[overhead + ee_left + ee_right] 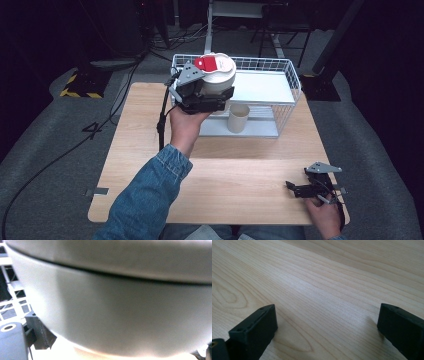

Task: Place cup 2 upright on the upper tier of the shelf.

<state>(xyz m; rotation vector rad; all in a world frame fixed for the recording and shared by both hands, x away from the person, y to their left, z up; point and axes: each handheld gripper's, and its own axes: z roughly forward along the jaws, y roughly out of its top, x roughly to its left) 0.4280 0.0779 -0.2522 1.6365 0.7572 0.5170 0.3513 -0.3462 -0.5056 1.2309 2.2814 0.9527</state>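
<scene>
A white round tub (218,75) with a red label on its lid is held up over the near left corner of a white wire basket (292,80). My left gripper (222,95) is shut on the tub's lower body, which looms close and blurred in the left gripper view (120,315). My right gripper (295,189) rests low over the wooden table (225,170) near its front right corner. In the right gripper view its jaws stand wide apart (327,325), with bare wood between them.
The wire basket stands at the table's back edge and holds a white two-level shelf (260,87). A beige paper cup (238,118) stands upright on the lower level. A black cable trails from the left gripper.
</scene>
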